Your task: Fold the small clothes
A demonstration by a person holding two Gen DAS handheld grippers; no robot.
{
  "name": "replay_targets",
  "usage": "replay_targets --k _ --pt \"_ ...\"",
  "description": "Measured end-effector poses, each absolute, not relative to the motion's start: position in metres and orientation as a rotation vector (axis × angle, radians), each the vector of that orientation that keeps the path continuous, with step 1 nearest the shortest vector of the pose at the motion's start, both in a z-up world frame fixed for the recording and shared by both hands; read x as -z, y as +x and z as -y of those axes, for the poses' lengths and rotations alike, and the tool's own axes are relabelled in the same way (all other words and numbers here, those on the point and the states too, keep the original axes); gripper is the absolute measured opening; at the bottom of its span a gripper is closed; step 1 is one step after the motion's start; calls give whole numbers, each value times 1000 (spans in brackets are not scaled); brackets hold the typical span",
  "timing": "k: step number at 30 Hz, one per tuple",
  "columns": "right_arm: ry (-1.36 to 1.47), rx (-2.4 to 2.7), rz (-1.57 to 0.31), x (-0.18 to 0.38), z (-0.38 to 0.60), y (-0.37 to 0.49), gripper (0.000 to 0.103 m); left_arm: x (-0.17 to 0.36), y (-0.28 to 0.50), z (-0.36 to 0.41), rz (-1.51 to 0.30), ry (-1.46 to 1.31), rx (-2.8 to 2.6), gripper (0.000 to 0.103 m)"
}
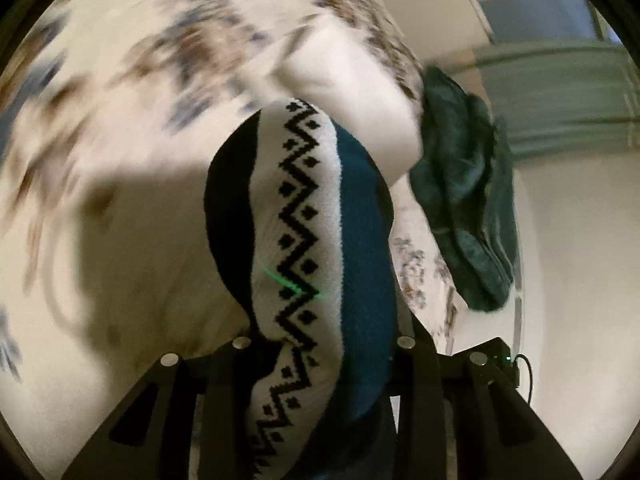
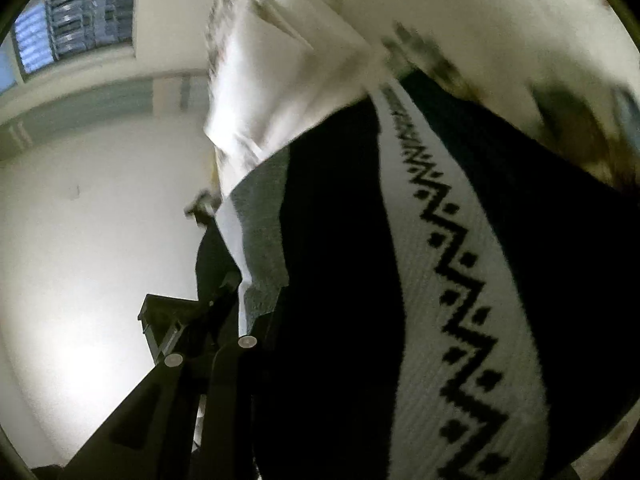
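A small knitted garment (image 1: 304,240) with black, white and teal bands and a black zigzag pattern hangs from my left gripper (image 1: 320,344), which is shut on it; the cloth covers the fingertips. The same garment (image 2: 460,280) fills the right wrist view and runs down into my right gripper (image 2: 320,360), which is shut on it. Only that gripper's left finger (image 2: 224,380) shows; the other is hidden by cloth. The garment is held up above a white bedspread with a brown and blue floral print (image 1: 120,100).
A dark green towel-like cloth (image 1: 464,184) lies crumpled on the bed's right edge. A white folded part of the bedding (image 1: 352,92) lies behind the garment. Beyond the bed are a pale wall (image 2: 80,240) and a window (image 2: 76,12). The surroundings are motion-blurred.
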State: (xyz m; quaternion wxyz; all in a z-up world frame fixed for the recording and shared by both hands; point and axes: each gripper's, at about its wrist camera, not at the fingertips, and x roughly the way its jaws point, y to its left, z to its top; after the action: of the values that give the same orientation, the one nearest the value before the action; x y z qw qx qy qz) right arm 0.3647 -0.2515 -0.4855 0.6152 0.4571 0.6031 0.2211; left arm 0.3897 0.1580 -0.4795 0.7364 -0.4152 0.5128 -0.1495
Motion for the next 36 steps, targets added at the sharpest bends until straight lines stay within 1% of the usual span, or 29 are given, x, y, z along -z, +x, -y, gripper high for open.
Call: replay_targets --k 6,8,10,13,17,20,22,23,24,25,26,27,28,30,31,32,34,35,36 --pt "1096 -412 -1148 396 246 430 27 404 515 -158 -1114 -823 528 29" --pt "1087 -380 -1067 373 231 466 27 385 564 -157 -1102 -793 584 30" --pt "1086 -363 -1012 365 216 502 27 378 606 -160 -1093 -778 619 30" --pt "1076 -340 -974 372 183 555 27 389 662 -168 -1105 -749 643 30" --pt "1058 -314 -1005 423 150 610 27 436 720 -178 -1183 -696 606 31" --pt "1042 -282 -1051 461 140 625 27 477 737 -190 -1286 -685 575 33" --pt "1021 -275 -1069 470 135 633 27 493 738 -195 -1328 -694 574 35" --pt "1012 -273 -1086 475 134 634 27 495 737 -197 -1335 -699 578 38" --pt "1009 -272 -1097 476 134 634 31 495 736 -200 -1339 -703 580 41" --pt "994 -262 -1116 477 135 631 36 494 734 -203 -1349 -709 571 42" --pt "959 -240 -1146 475 135 631 38 492 732 -205 -1351 -706 563 43" --pt "927 -225 -1167 473 133 634 44 488 730 -207 -1356 -682 547 47" --pt "868 -196 -1198 469 131 633 52 480 726 -207 -1352 -620 506 48" --pt "765 -140 -1230 460 128 627 56 462 722 -209 -1310 -510 430 49" --pt "705 -98 -1242 452 125 624 64 451 716 -209 -1272 -440 379 49" --pt "654 -59 -1250 446 122 621 70 437 708 -209 -1231 -355 321 49" --pt "553 4 -1253 432 117 614 91 421 693 -210 -1164 -252 240 50" --pt "481 45 -1246 421 112 608 96 411 683 -208 -1133 -209 207 59" --pt "410 84 -1242 412 107 604 103 406 676 -206 -1114 -183 187 77"
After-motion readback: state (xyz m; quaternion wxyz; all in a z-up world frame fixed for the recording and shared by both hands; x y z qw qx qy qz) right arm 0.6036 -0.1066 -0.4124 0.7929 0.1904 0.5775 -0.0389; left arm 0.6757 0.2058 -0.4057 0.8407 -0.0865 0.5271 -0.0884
